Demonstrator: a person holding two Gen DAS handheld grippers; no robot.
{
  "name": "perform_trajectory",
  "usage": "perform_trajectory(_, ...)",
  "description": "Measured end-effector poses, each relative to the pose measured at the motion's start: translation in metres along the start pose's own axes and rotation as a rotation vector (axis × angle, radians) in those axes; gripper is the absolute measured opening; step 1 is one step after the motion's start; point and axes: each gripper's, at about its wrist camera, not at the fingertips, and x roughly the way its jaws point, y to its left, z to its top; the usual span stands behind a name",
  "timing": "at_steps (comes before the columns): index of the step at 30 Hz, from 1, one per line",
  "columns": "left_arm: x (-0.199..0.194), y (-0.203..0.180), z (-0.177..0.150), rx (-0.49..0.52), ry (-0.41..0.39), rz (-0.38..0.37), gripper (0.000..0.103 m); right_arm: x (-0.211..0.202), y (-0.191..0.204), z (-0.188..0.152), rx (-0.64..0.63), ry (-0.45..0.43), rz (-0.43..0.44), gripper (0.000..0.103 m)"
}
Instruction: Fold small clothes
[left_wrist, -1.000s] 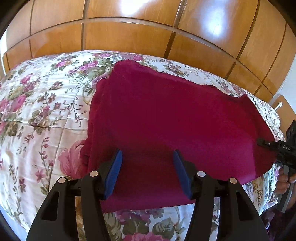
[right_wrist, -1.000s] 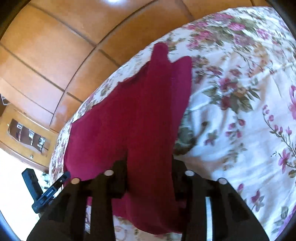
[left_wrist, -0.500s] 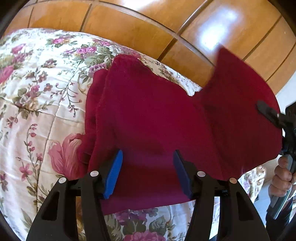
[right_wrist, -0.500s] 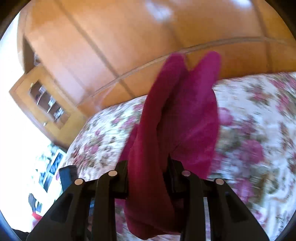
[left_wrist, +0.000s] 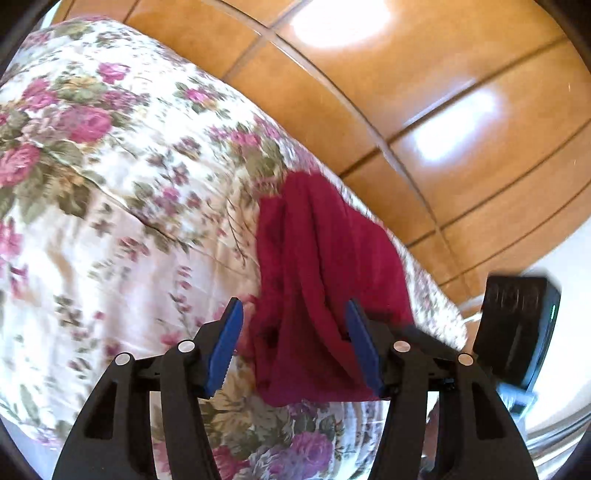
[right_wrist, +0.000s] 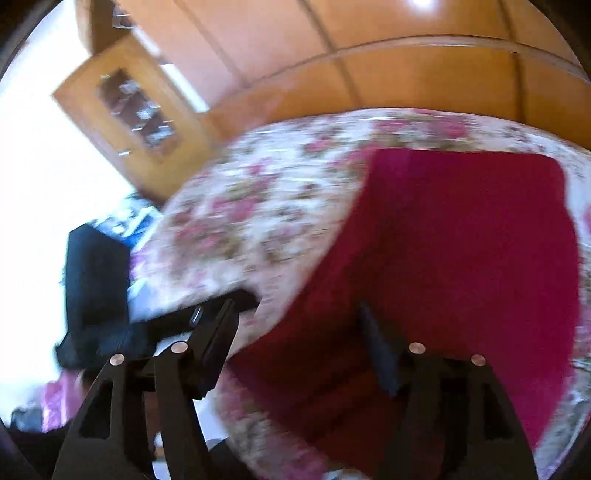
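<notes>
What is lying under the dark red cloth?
Under the dark red cloth lies the floral bedspread, showing all around its edges. The bedspread directly beneath is covered, as is anything within the cloth's folded layers.

You have one dark red knitted garment (right_wrist: 461, 236), one floral quilted bedspread (left_wrist: 110, 206), two black hand-held grippers (left_wrist: 293, 347) (right_wrist: 295, 350).

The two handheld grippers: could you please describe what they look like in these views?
The left gripper has black plastic fingers with triangular cut-outs, silver rivets and ridged blue pads. The right gripper has the same black frame and rivets, with dark pads. No cables or sleeves show.
</notes>
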Motion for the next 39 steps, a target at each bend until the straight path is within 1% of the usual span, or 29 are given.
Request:
perform_trajectory(1, -0.003, 0.0, 0.003, -0.004, -0.003, -0.006, 0.056, -0.006, 0.0, -0.004, 0.003, 0.0, 0.028, 0.07)
perform_trajectory(3, -0.009, -0.003, 0.01, -0.015, 0.0, -0.05, 0.056, -0.027, -0.001, -0.016, 0.011, -0.016, 0.045, 0.069)
perform_trajectory(6, -0.01, -0.011, 0.019, -0.024, 0.017, -0.115, 0.056, -0.055, -0.002, -0.027, 0.023, -0.054, 0.016, 0.069)
perform_trajectory(7, -0.008, -0.016, 0.019, -0.02, 0.028, -0.133, 0.056, -0.068, -0.007, -0.035, 0.031, -0.074, -0.022, 0.069)
perform_trajectory(8, -0.004, -0.023, 0.021, -0.014, 0.044, -0.156, 0.06, -0.079, -0.012, -0.04, 0.037, -0.088, -0.061, 0.069)
perform_trajectory(9, -0.002, -0.032, 0.021, -0.007, 0.059, -0.177, 0.062, -0.088, -0.017, -0.045, 0.046, -0.099, -0.101, 0.069)
perform_trajectory(11, 0.006, -0.048, 0.018, 0.026, 0.091, -0.195, 0.064, -0.104, -0.03, -0.058, 0.076, -0.117, -0.183, 0.07)
perform_trajectory(13, 0.017, -0.063, 0.014, 0.068, 0.126, -0.17, 0.066, -0.111, -0.039, -0.066, 0.091, -0.132, -0.253, 0.07)
perform_trajectory(14, 0.026, -0.072, 0.009, 0.102, 0.148, -0.127, 0.066, -0.112, -0.042, -0.069, 0.096, -0.135, -0.272, 0.07)
perform_trajectory(16, 0.038, -0.078, 0.003, 0.133, 0.168, -0.051, 0.066, -0.112, -0.046, -0.072, 0.098, -0.145, -0.311, 0.07)
perform_trajectory(18, 0.048, -0.08, -0.005, 0.16, 0.192, 0.018, 0.04, -0.108, -0.044, -0.076, 0.082, -0.146, -0.317, 0.07)
perform_trajectory(19, 0.05, -0.078, -0.007, 0.169, 0.195, 0.041, 0.021, -0.103, -0.044, -0.075, 0.078, -0.143, -0.315, 0.07)
perform_trajectory(20, 0.048, -0.071, -0.012, 0.162, 0.193, 0.065, 0.011, -0.098, -0.043, -0.075, 0.073, -0.135, -0.309, 0.069)
perform_trajectory(21, 0.046, -0.061, -0.017, 0.149, 0.194, 0.081, 0.01, -0.091, -0.042, -0.076, 0.069, -0.121, -0.3, 0.069)
perform_trajectory(22, 0.047, -0.05, -0.023, 0.128, 0.201, 0.12, 0.01, -0.08, -0.042, -0.08, 0.062, -0.097, -0.302, 0.069)
perform_trajectory(23, 0.047, -0.042, -0.029, 0.108, 0.208, 0.137, 0.01, -0.069, -0.045, -0.085, 0.057, -0.057, -0.323, 0.068)
perform_trajectory(25, 0.052, -0.021, -0.04, 0.055, 0.226, 0.126, 0.01, -0.055, -0.054, -0.096, 0.08, -0.023, -0.357, 0.068)
perform_trajectory(27, 0.049, -0.019, -0.045, 0.056, 0.209, 0.121, 0.01, -0.057, -0.056, -0.1, 0.089, -0.036, -0.352, 0.069)
perform_trajectory(30, 0.044, -0.035, -0.041, 0.107, 0.189, 0.15, 0.012, -0.067, -0.055, -0.099, 0.094, -0.023, -0.352, 0.07)
perform_trajectory(31, 0.044, -0.041, -0.038, 0.13, 0.182, 0.157, 0.016, -0.071, -0.055, -0.099, 0.091, -0.016, -0.356, 0.071)
perform_trajectory(32, 0.04, -0.049, -0.036, 0.162, 0.166, 0.175, 0.024, -0.074, -0.055, -0.099, 0.085, -0.014, -0.36, 0.072)
perform_trajectory(33, 0.037, -0.054, -0.034, 0.183, 0.152, 0.194, 0.03, -0.081, -0.054, -0.099, 0.078, -0.016, -0.368, 0.073)
perform_trajectory(34, 0.034, -0.058, -0.031, 0.203, 0.131, 0.223, 0.045, -0.085, -0.055, -0.101, 0.078, -0.022, -0.369, 0.075)
perform_trajectory(35, 0.03, -0.063, -0.027, 0.219, 0.097, 0.258, 0.059, -0.093, -0.055, -0.1, 0.082, -0.034, -0.369, 0.078)
perform_trajectory(37, 0.021, -0.068, -0.023, 0.238, 0.051, 0.27, 0.068, -0.107, -0.059, -0.098, 0.1, -0.071, -0.381, 0.081)
perform_trajectory(39, 0.017, -0.07, -0.016, 0.258, 0.03, 0.283, 0.068, -0.12, -0.064, -0.092, 0.117, -0.113, -0.397, 0.082)
